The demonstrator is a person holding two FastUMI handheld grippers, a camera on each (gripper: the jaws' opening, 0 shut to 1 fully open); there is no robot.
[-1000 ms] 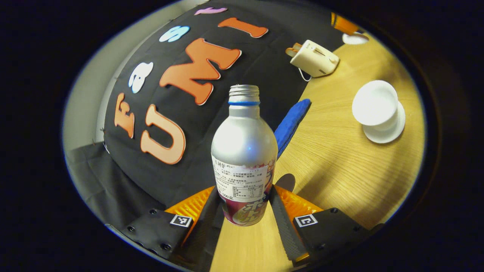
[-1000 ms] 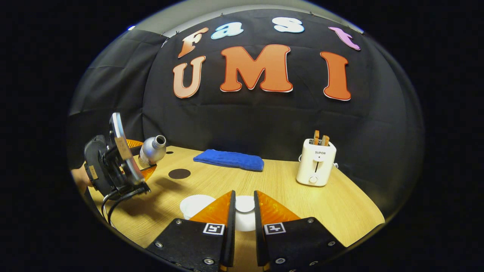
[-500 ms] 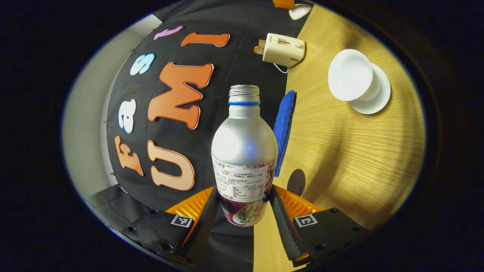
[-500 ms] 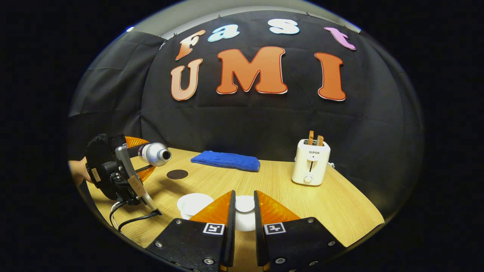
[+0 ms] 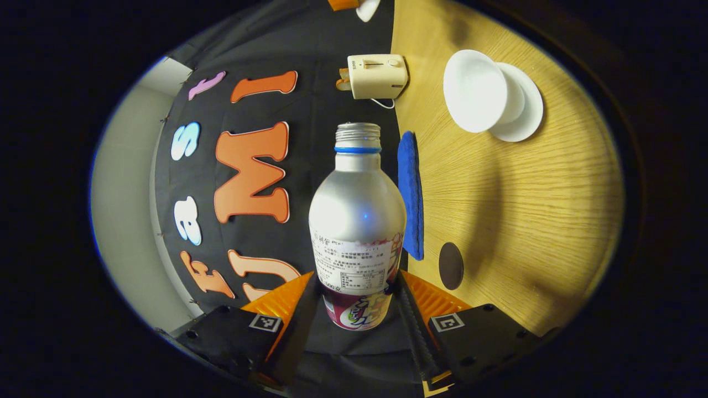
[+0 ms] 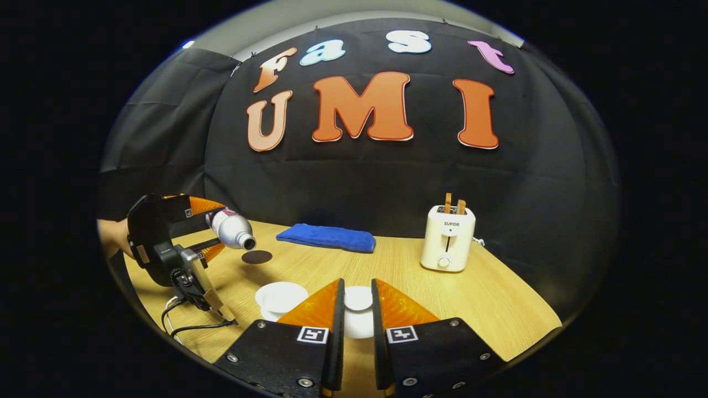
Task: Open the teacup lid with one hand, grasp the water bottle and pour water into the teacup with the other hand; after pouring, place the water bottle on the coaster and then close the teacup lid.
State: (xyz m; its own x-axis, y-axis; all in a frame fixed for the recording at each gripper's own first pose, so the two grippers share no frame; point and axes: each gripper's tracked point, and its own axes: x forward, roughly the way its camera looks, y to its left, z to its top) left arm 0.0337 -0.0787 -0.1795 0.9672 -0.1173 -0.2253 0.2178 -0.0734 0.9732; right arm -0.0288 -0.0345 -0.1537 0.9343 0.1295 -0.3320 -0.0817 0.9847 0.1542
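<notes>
Left gripper clamps the bottle, tipped mouth-down short of the open cup — I'd centre the mouth before tilting further. Right gripper holds the lid aside.

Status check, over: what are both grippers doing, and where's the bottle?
Left gripper shut on bottle, tipped toward open teacup. Right gripper shut on lid, held beside the cup. Nothing in the way.

The water bottle looks like satin metal with a glossy paper label. The table is matt grained wood. The teacup is smooth, glossy white.
</notes>
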